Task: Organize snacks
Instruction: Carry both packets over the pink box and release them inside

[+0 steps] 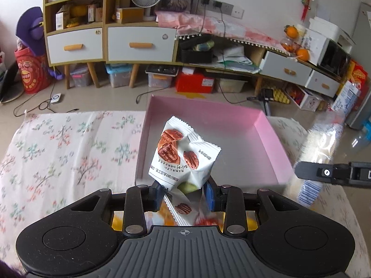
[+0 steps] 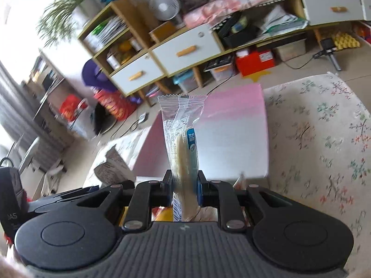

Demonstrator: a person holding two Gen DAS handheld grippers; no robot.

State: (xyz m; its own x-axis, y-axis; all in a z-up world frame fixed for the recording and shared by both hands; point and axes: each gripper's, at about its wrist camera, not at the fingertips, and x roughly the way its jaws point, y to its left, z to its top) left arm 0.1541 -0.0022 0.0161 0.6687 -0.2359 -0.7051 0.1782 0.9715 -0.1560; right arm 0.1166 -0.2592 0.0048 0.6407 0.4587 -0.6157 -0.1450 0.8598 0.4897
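My left gripper [image 1: 184, 193] is shut on a white pecan snack packet [image 1: 183, 157] and holds it upright just in front of the near wall of a pink box [image 1: 266, 139] on the flowered cloth. My right gripper [image 2: 185, 185] is shut on a long clear-wrapped biscuit packet [image 2: 183, 139] with a blue label, held upright before the same pink box [image 2: 243, 134]. The right gripper's finger [image 1: 324, 173] and its blurred packet [image 1: 322, 143] show at the right of the left wrist view.
The flowered cloth [image 1: 58, 157] covers the table. Orange and red snack wrappers [image 1: 162, 215] lie under the left gripper. A printed packet [image 2: 111, 166] lies left of the box. Across the floor stand drawer cabinets [image 1: 139, 44] and storage bins [image 1: 194, 82].
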